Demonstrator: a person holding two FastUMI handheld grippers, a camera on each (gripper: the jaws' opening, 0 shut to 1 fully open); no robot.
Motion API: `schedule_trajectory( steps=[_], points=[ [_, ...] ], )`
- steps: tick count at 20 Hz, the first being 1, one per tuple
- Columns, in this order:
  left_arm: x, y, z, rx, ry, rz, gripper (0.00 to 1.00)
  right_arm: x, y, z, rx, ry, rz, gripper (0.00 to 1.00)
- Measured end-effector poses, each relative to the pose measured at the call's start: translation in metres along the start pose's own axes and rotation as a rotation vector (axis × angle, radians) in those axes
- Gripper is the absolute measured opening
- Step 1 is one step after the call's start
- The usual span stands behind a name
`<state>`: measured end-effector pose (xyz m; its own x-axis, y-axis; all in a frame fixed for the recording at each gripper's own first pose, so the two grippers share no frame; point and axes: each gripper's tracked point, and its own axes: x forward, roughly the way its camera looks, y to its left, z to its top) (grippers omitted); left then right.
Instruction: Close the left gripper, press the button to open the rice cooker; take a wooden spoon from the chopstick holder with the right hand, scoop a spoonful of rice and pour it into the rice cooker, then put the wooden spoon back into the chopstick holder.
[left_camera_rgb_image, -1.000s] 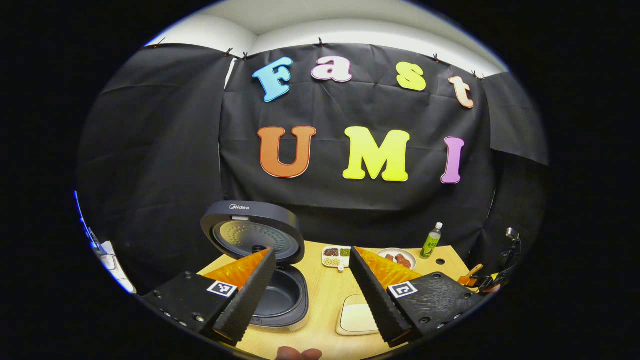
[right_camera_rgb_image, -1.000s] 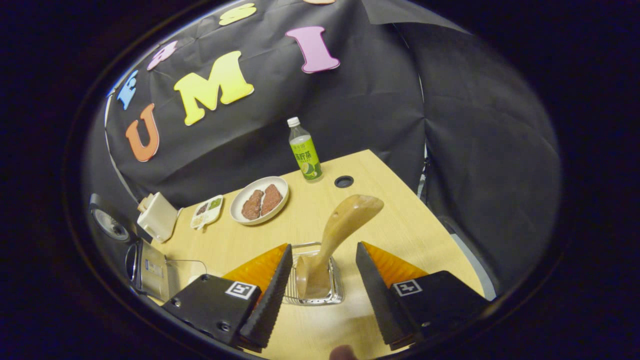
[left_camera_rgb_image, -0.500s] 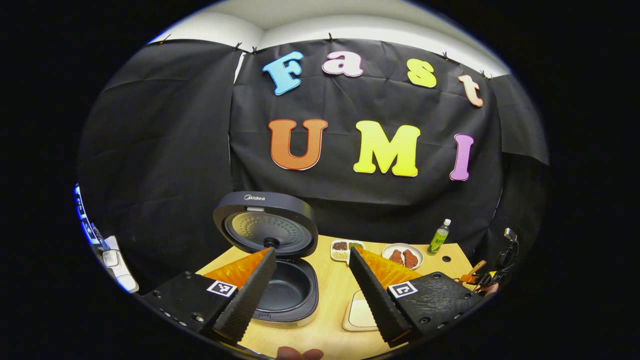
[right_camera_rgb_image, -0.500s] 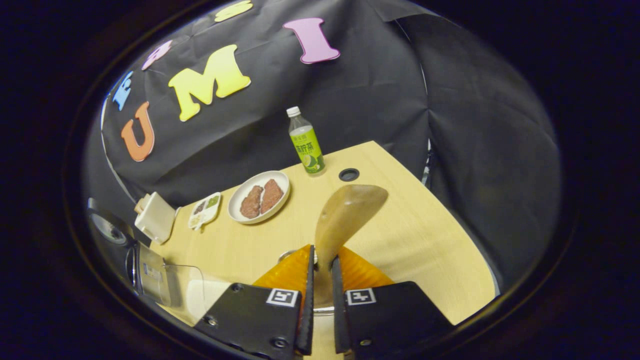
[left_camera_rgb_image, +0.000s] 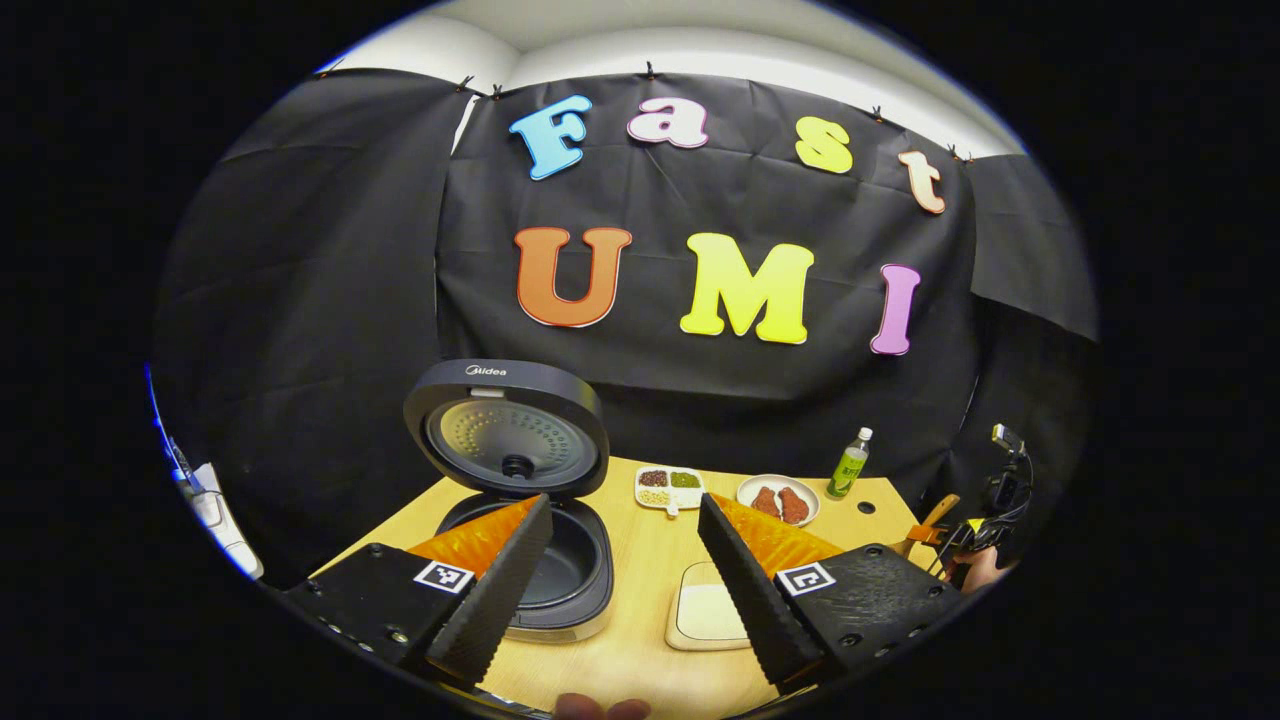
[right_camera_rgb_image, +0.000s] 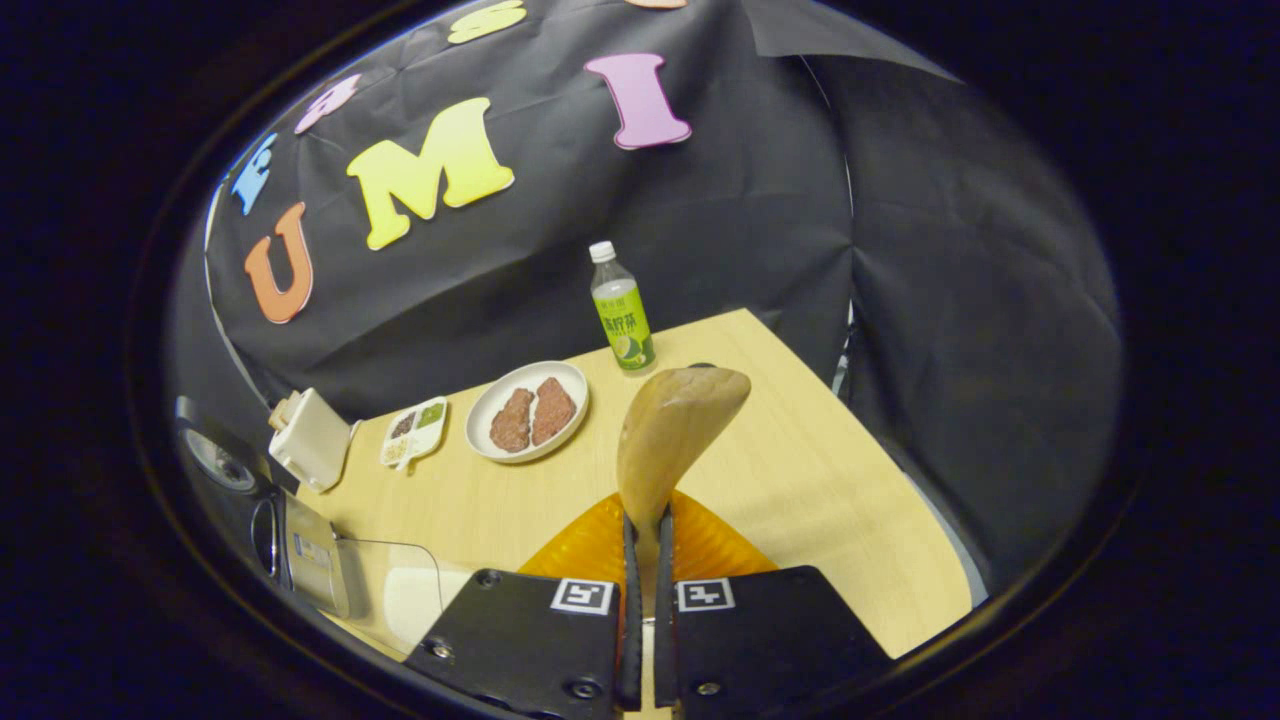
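Pinching smooth wooden spoon (right_camera_rgb_image: 672, 440), right gripper (right_camera_rgb_image: 646, 560) ridged fingers clenched; left gripper (left_camera_rgb_image: 622, 560) spread before round rice cooker (left_camera_rgb_image: 520, 500).

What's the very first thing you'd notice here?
The rice cooker with its lid standing wide open, at the table's left side in the left gripper view. Next, the wooden spoon sticking up, pinched between the right gripper jaws, with a plate of meat behind it.
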<state>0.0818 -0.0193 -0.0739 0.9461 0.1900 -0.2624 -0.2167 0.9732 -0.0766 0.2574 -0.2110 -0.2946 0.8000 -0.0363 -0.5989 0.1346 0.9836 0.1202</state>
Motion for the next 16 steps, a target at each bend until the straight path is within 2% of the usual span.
schedule_trajectory(
  steps=[2,5,9,13,16],
  points=[
    [-0.004,0.002,0.002,0.001,-0.016,-0.013,0.95,-0.013,0.008,0.013,-0.022,-0.027,-0.009,0.1],
    [-0.012,0.016,0.004,0.01,-0.038,-0.002,0.95,-0.046,0.038,0.04,-0.054,-0.084,0.018,0.1],
    [-0.025,0.034,0.011,0.056,-0.078,0.02,0.95,-0.085,0.114,0.055,-0.087,-0.129,0.127,0.1],
    [-0.038,0.056,0.013,0.058,-0.092,0.045,0.95,-0.103,0.191,0.026,-0.118,-0.084,0.262,0.1],
    [-0.048,0.076,0.014,0.04,-0.096,0.077,0.95,-0.089,0.215,-0.015,-0.143,-0.016,0.277,0.1]
  ],
)
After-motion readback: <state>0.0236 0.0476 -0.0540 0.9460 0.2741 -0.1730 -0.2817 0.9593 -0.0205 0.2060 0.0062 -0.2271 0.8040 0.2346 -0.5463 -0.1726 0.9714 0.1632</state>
